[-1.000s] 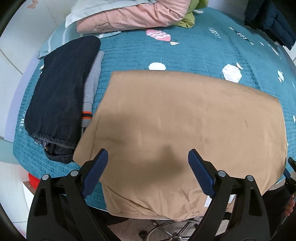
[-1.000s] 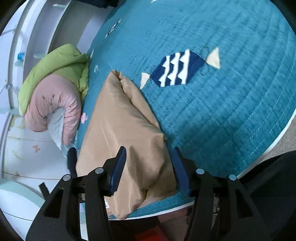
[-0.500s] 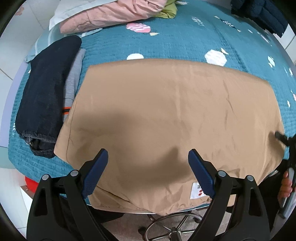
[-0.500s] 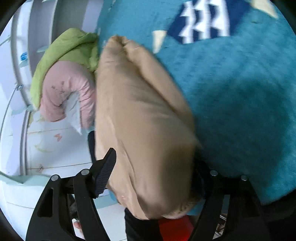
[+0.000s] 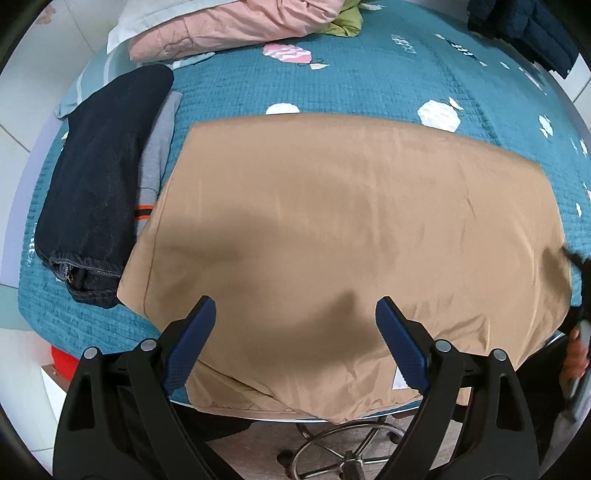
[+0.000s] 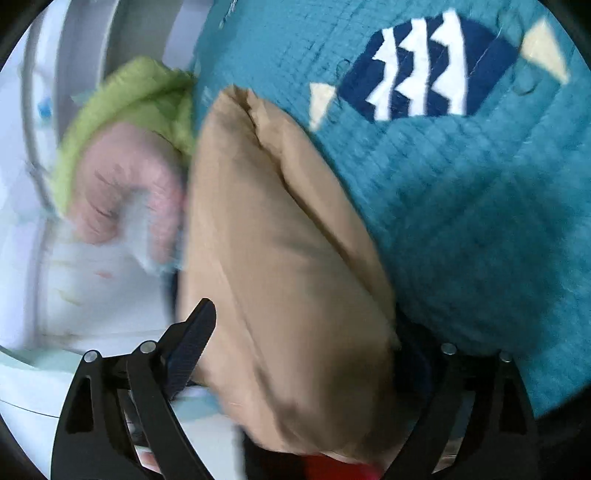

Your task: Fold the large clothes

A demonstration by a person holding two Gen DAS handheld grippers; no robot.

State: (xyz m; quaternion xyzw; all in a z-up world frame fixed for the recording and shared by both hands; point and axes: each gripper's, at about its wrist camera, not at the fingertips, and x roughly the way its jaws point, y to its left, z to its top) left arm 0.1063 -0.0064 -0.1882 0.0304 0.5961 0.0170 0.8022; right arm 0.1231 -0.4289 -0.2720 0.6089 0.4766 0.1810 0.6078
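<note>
A large tan garment (image 5: 351, 236) lies folded flat on the teal quilted bed (image 5: 362, 81), its near edge hanging over the bed's front. My left gripper (image 5: 295, 332) is open and empty, hovering just above the garment's near edge. In the blurred right wrist view the tan garment (image 6: 280, 266) fills the space between the wide-open jaws of my right gripper (image 6: 306, 350); its right edge lies between them, and the right finger is hidden behind the cloth. The right gripper's tip (image 5: 576, 258) shows at the garment's right edge in the left wrist view.
Folded dark jeans (image 5: 99, 177) on a grey garment (image 5: 155, 155) lie left of the tan garment. Pink (image 5: 229, 26) and green (image 5: 347, 22) bedding sit at the far side, dark clothes (image 5: 524, 26) far right. A swivel chair base (image 5: 340, 443) stands below the bed's front edge.
The right gripper opened wider and pushed in around the garment's right edge, still moving. The left gripper dipped closer, then backed off slightly, staying open.
</note>
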